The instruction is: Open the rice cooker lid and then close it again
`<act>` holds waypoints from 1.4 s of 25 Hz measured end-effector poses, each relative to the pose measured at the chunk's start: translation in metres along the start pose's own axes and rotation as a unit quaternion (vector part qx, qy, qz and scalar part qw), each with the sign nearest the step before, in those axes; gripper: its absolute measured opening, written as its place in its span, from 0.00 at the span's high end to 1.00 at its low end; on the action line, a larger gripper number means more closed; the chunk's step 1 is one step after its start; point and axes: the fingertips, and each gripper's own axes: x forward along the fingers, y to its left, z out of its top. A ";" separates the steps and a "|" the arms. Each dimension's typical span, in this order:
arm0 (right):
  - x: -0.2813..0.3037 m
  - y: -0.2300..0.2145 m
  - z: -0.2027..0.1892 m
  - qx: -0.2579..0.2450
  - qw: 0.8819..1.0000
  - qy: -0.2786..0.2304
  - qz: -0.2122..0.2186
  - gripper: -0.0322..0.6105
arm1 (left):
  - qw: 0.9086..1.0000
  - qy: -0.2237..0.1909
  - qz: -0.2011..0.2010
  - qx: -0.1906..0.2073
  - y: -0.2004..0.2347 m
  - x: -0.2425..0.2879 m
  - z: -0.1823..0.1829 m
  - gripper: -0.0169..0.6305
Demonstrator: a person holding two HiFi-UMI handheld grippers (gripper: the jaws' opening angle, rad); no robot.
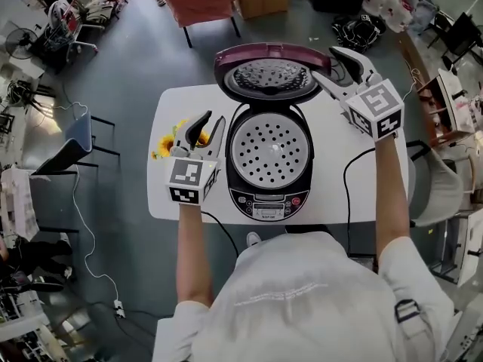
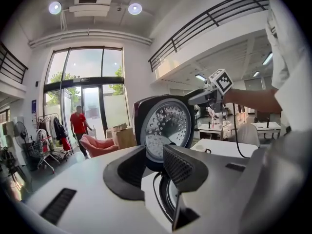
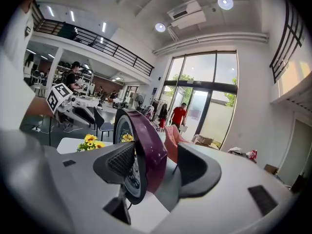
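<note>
Both gape: left hand-held gripper (image 1: 211,121) empty, right hand-held gripper (image 1: 326,65) straddling lid (image 1: 268,75); perforated tray (image 1: 269,149) fills cooker (image 1: 264,200).

Rice cooker (image 1: 234,176): black oval body at centre of white table (image 1: 324,138), long axis running 12 to 6 o'clock. State: open. Mouth filled by 1 silver perforated tray (image 1: 269,149), lying flat. Control panel (image 1: 266,202) on body's 6 o'clock edge, with 1 red button toward its 3 o'clock end. Lid (image 1: 268,74): maroon outer shell, silver dimpled inner plate. Hinged at body's 12 o'clock, raised near upright, inner face turned toward 6 o'clock.
</note>
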 end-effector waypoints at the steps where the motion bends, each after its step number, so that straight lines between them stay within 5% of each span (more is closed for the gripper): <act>1: 0.002 -0.001 0.000 -0.003 1.000 0.000 0.006 0.50 | 1.000 -0.004 -0.004 0.004 0.004 0.003 0.005 0.78; 13: 0.015 0.008 -0.005 -0.019 0.999 0.003 0.051 0.54 | 0.994 -0.031 -0.067 0.082 0.029 0.065 0.077 0.63; 35: -0.001 0.028 -0.009 0.011 0.996 -0.016 0.084 0.58 | 0.991 -0.025 -0.114 0.069 0.018 0.066 0.073 0.59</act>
